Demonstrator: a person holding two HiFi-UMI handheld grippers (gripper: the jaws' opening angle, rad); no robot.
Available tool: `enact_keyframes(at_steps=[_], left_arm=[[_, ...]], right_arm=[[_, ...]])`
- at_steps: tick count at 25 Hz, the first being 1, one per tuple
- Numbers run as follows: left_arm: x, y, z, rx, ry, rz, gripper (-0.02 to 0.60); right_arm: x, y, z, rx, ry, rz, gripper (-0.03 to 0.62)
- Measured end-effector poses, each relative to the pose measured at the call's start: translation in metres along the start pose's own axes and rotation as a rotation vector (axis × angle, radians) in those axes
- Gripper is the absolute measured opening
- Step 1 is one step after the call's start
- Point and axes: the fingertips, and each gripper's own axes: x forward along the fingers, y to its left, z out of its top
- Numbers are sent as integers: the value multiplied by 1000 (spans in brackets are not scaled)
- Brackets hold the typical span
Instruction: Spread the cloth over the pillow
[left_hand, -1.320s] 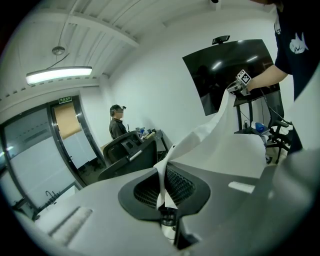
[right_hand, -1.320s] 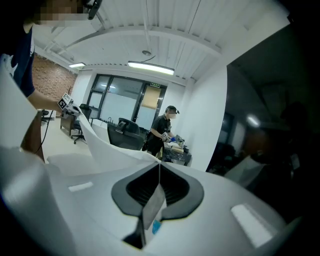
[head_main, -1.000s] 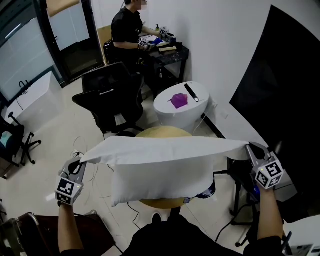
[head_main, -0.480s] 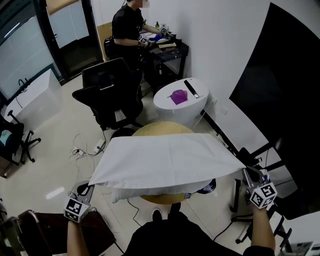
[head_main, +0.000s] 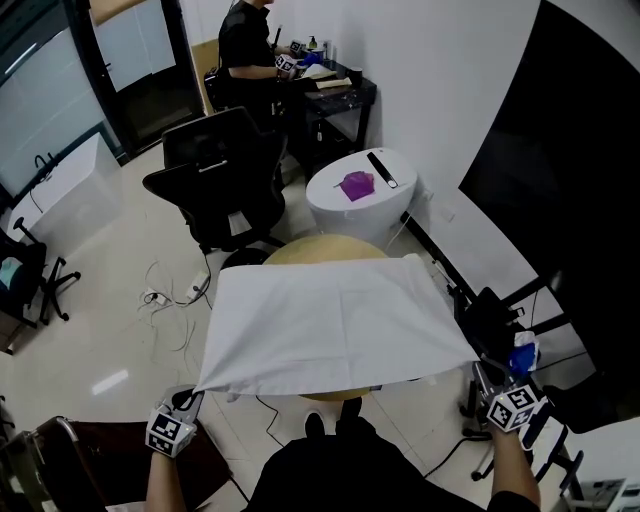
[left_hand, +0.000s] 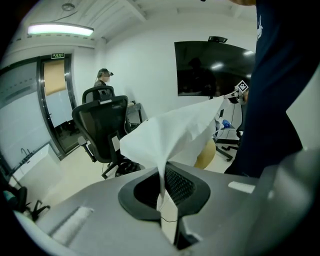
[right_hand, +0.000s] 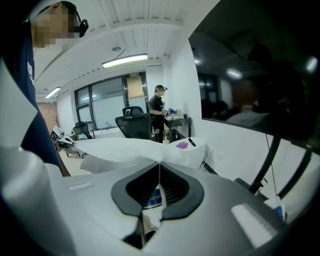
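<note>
A white cloth (head_main: 335, 325) lies stretched flat over the pillow, which it hides almost wholly in the head view. Both rest on a round tan table (head_main: 322, 249). My left gripper (head_main: 188, 402) is at the cloth's near left corner and is shut on it; in the left gripper view the cloth (left_hand: 175, 130) rises from between the closed jaws. My right gripper (head_main: 477, 374) is shut on the near right corner, and the cloth (right_hand: 130, 150) fans out from its jaws in the right gripper view.
A black office chair (head_main: 215, 180) stands behind the table on the left. A white round cabinet (head_main: 352, 213) carries a purple object (head_main: 357, 185). A person (head_main: 243, 40) works at a far desk. A black panel (head_main: 570, 160) and stand (head_main: 490, 312) are on the right, and cables (head_main: 170, 300) on the floor.
Both grippers have come down and toward me with the cloth's corners. The cloth has dropped from hanging in the air to lying over the pillow, which it now covers.
</note>
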Motion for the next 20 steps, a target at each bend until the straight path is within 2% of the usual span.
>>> enact_keyframes(at_steps=[7, 11, 15, 20], left_arm=[[21, -16, -45, -35, 79, -55, 0], [31, -18, -67, -11, 133, -73, 0], [44, -19, -78, 17, 171, -75, 0], [58, -21, -96, 22, 221, -76, 0]], right_arm=[[9, 1, -76, 60, 113, 5, 12], [18, 0, -115, 69, 190, 6, 12], [32, -4, -137, 77, 236, -10, 12], [45, -5, -164, 32, 319, -11, 12]])
